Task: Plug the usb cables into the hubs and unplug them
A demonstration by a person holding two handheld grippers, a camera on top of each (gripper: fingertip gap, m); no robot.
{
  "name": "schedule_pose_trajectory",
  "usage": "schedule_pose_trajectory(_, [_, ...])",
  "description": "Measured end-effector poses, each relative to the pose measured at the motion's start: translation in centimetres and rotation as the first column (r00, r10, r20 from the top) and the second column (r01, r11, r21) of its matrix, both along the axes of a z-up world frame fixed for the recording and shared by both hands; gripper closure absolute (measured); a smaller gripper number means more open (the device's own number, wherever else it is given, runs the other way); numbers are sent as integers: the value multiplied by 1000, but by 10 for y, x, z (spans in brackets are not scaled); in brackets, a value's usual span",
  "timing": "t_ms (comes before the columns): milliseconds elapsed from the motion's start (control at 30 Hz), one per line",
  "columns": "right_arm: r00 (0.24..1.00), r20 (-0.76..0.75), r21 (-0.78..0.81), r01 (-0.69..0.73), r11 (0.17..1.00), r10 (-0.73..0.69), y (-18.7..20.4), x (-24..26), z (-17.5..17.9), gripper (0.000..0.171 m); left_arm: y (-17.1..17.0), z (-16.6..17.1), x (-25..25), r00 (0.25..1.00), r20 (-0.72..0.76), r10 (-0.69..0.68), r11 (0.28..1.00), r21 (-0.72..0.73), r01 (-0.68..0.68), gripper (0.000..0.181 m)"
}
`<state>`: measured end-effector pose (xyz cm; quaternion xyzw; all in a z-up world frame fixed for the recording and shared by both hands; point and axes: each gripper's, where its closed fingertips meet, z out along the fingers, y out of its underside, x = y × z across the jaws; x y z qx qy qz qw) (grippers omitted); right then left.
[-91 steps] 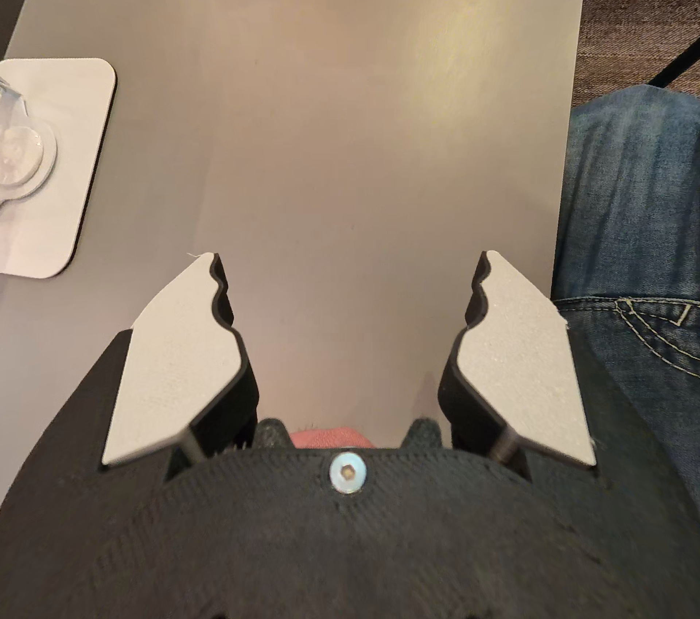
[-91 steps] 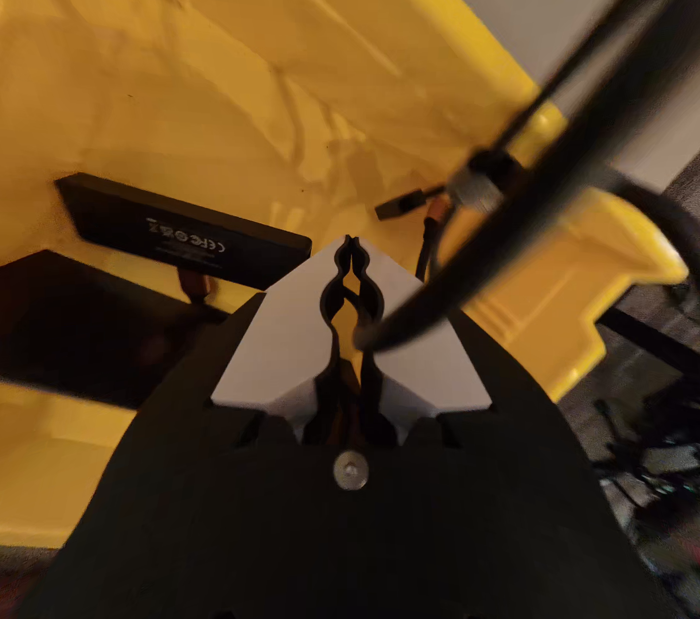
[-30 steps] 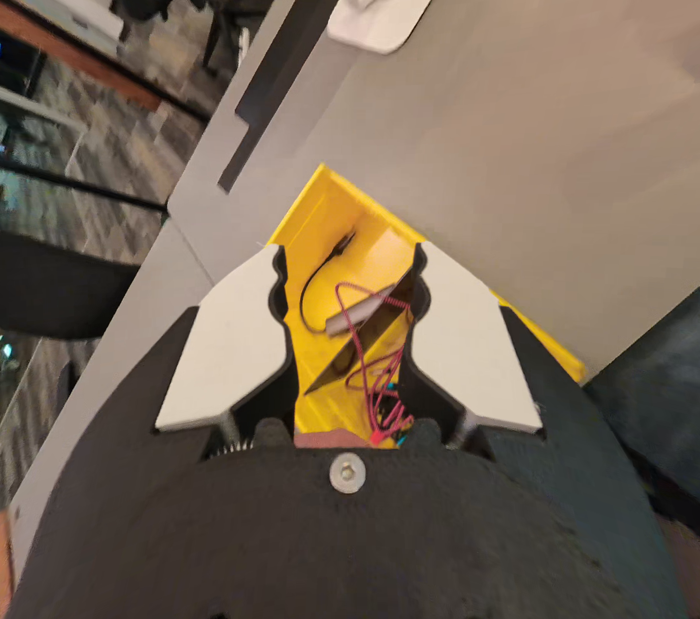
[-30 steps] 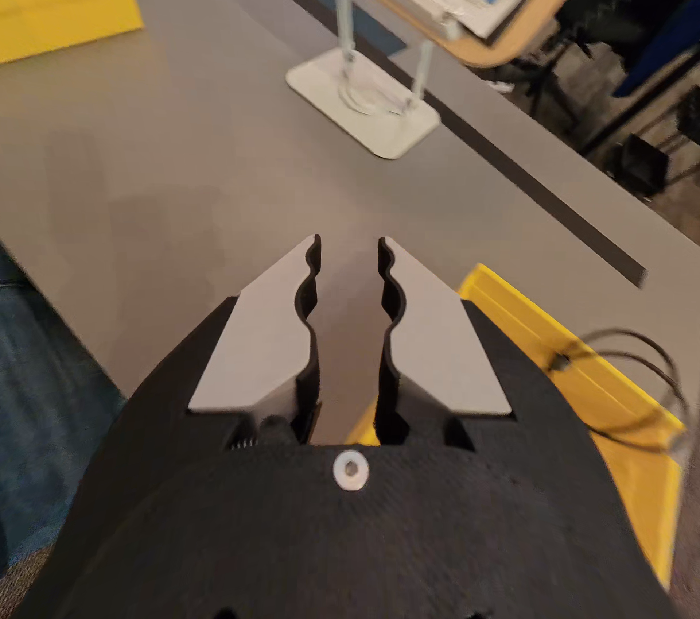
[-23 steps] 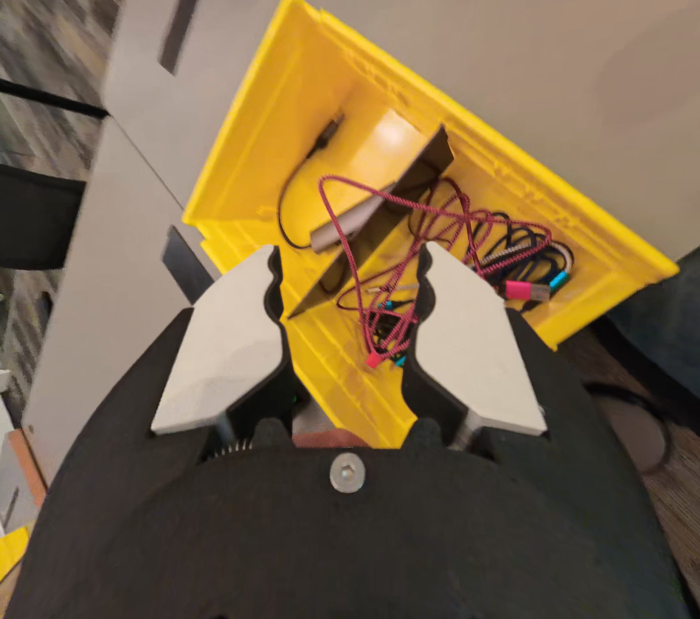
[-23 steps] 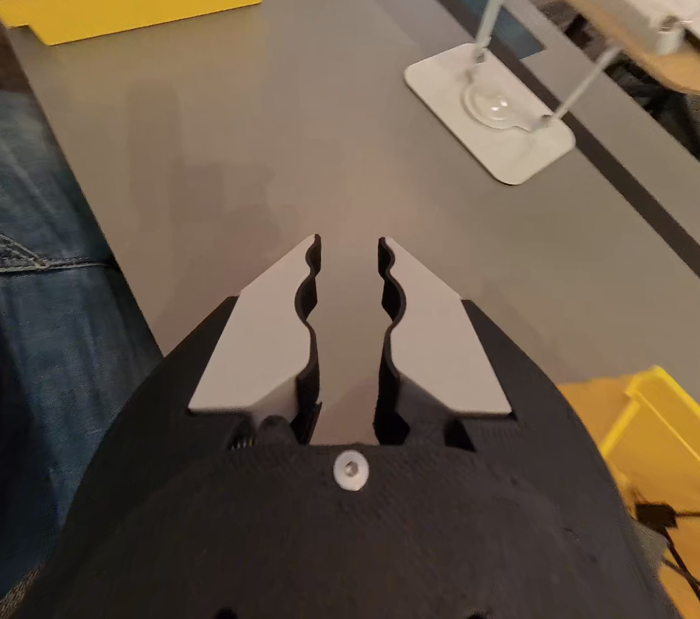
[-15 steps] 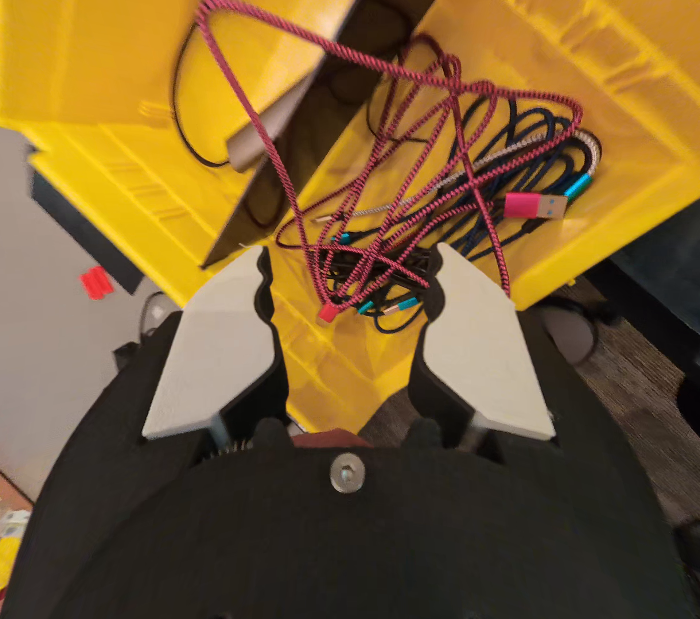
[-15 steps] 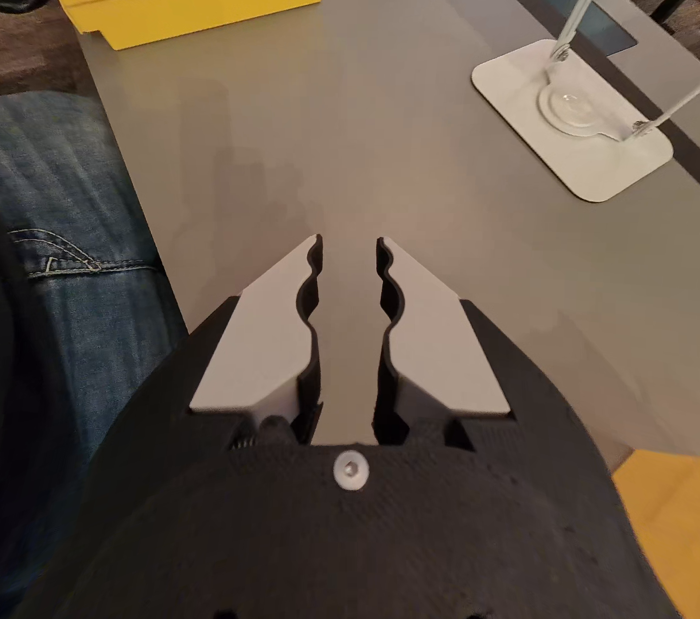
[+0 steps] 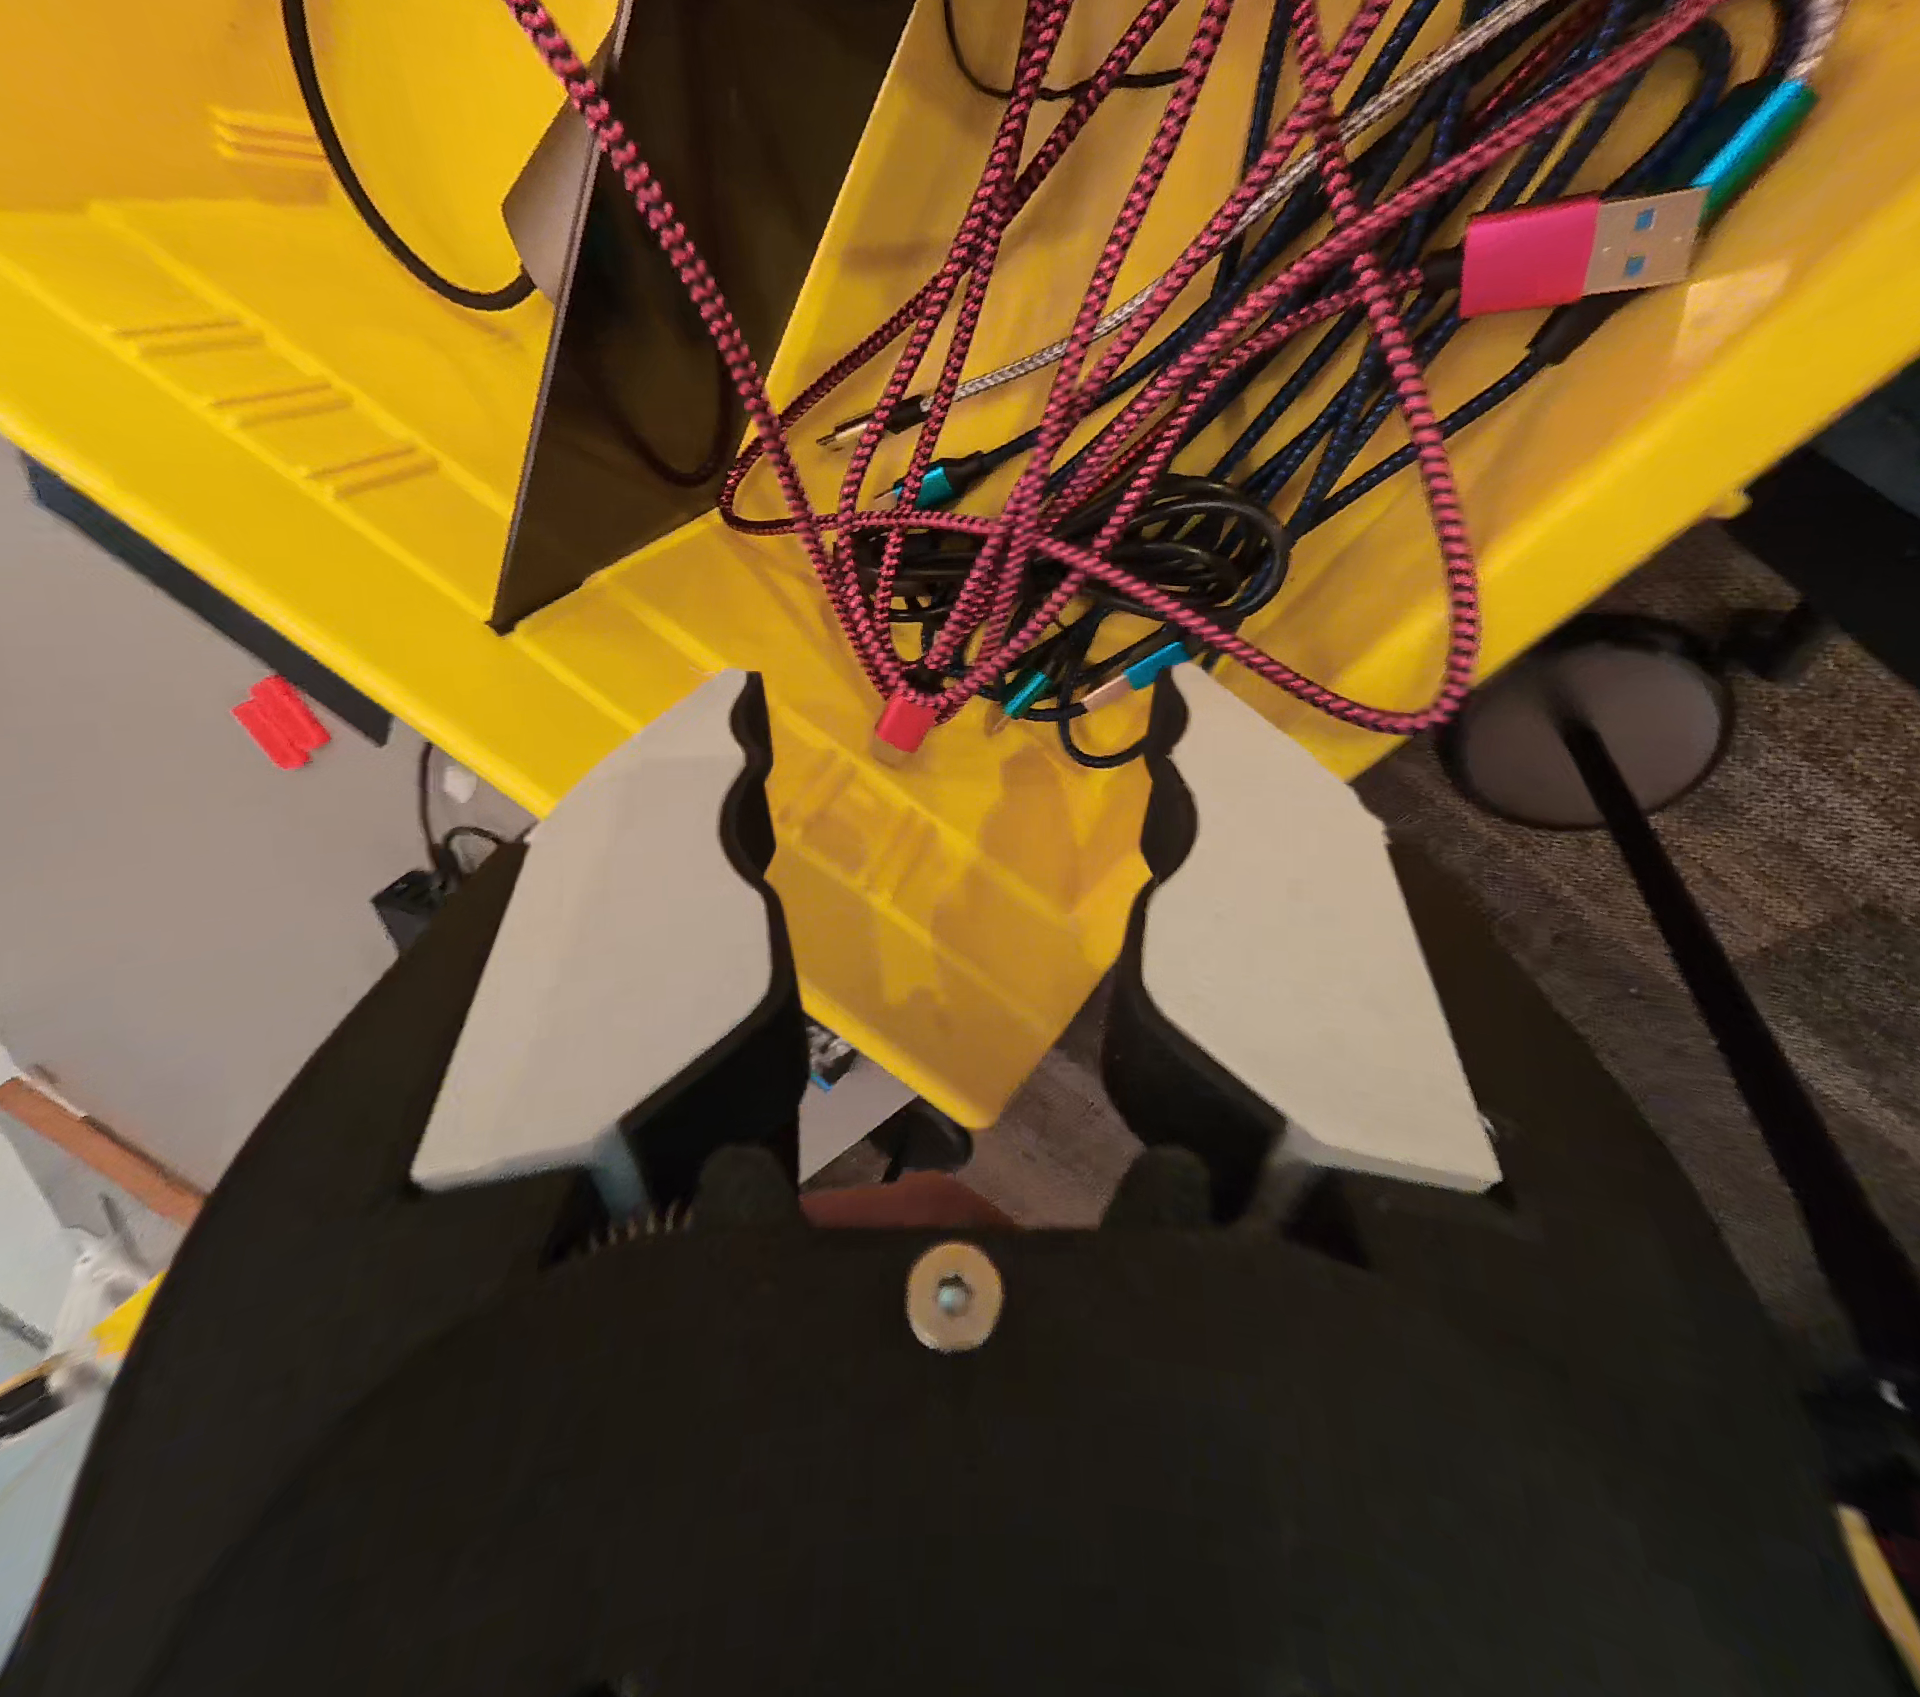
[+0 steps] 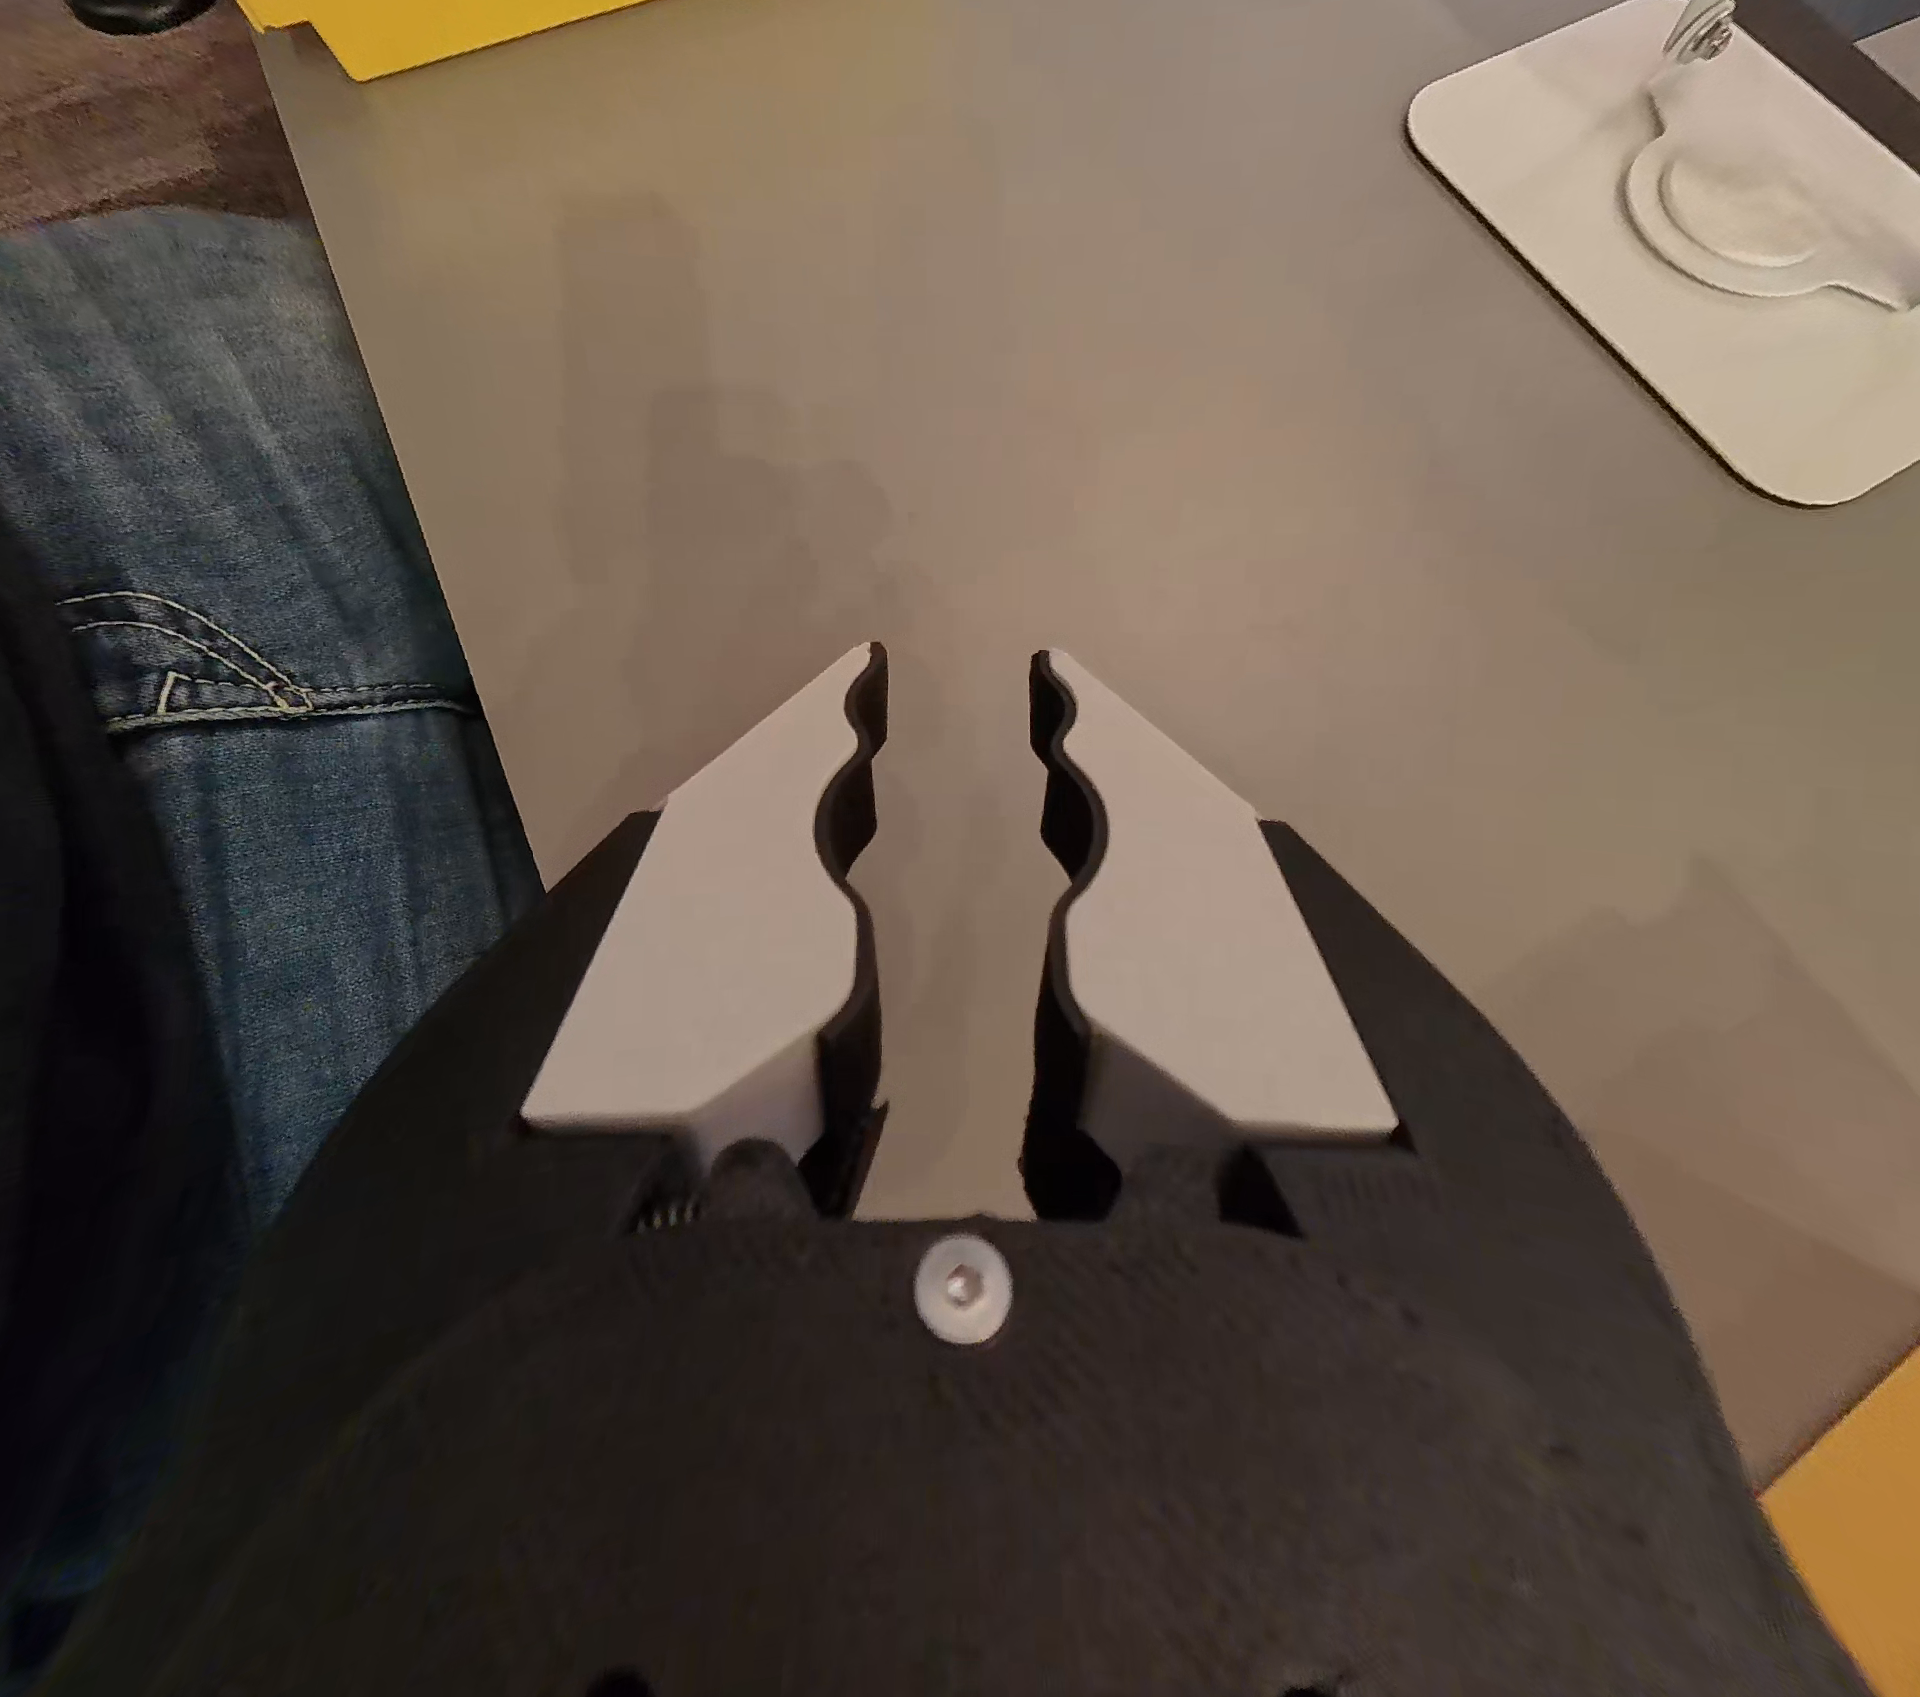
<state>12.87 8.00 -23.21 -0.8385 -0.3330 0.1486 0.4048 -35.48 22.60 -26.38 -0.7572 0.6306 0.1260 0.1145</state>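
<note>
Yellow bin (image 9: 935, 920) now fills view; left gripper (image 9: 961, 691) closer over cables (image 9: 1143, 400), jaws released. Right gripper (image 10: 958, 660) empty, jaws parted. Pickup next.

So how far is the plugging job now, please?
Nothing looks plugged yet. The cables lie tangled in the yellow bin, the pink plug loose. The left claw hangs open over them; the right claw is open and empty. All plugging and unplugging remains.
</note>
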Motion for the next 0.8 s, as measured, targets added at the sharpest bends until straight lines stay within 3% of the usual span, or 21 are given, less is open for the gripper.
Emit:
schedule_pose_trajectory(200, [1000,-23,-10,-19,1000,18,-1,-7,-4,146,7,-27,2,994,-101,-33,999,-36,30,106])
schedule_pose_trajectory(533, [998,-52,-16,-23,1000,22,-3,-8,-8,147,14,-34,26,999,10,-54,998,-14,54,144])
schedule_pose_trajectory(633, [998,-54,-14,-22,1000,21,-3,-8,-8,148,14,-25,29,997,58,-58,998,15,57,166])
schedule_pose_trajectory(800, [998,-60,-11,-21,1000,21,-2,-8,-8,149,16,-11,30,993,93,-68,995,78,61,170])
